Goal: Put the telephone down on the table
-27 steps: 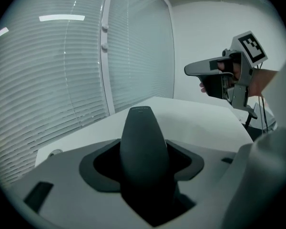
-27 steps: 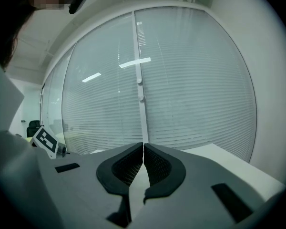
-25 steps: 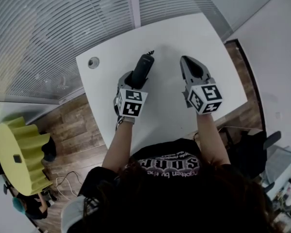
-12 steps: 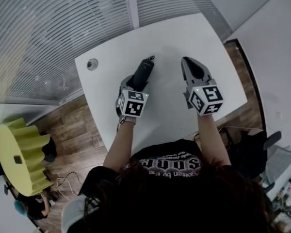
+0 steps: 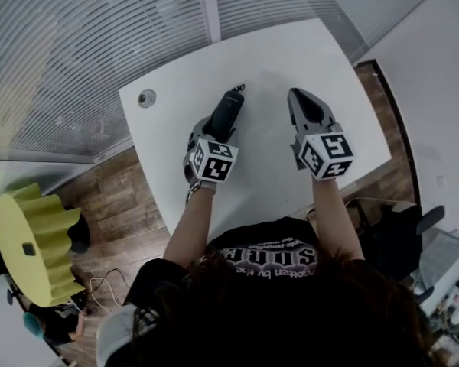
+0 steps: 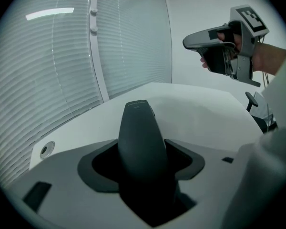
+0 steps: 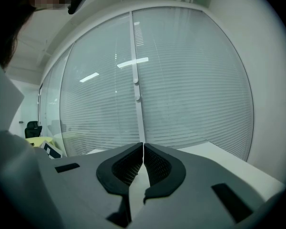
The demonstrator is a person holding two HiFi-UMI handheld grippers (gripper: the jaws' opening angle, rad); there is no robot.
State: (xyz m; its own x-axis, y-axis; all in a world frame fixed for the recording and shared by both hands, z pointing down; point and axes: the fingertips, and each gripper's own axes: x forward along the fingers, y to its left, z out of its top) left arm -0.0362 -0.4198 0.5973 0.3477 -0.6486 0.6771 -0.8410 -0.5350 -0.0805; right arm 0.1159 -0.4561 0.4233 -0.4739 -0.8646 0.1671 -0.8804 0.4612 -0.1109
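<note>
A black telephone handset (image 5: 224, 115) (image 6: 138, 137) points away from me over the white table (image 5: 291, 60), a short curl of cord at its far end. My left gripper (image 5: 214, 131) (image 6: 140, 156) has it between its jaws; the jaws are opening, and both pads still lie against the handset's sides. Whether the handset rests on the tabletop I cannot tell. My right gripper (image 5: 296, 96) (image 7: 142, 149) hovers to the right of the handset, jaws shut with nothing between them. It also shows raised in the air in the left gripper view (image 6: 190, 42).
A round cable hole (image 5: 146, 98) (image 6: 46, 150) sits near the table's far left corner. Window blinds (image 5: 99, 37) run behind the table. A yellow ridged object (image 5: 27, 243) stands on the wooden floor at the left. A chair (image 5: 413, 235) stands at the right.
The left gripper and the handset have shifted slightly to the right and nearer to me. The right gripper has hardly moved.
</note>
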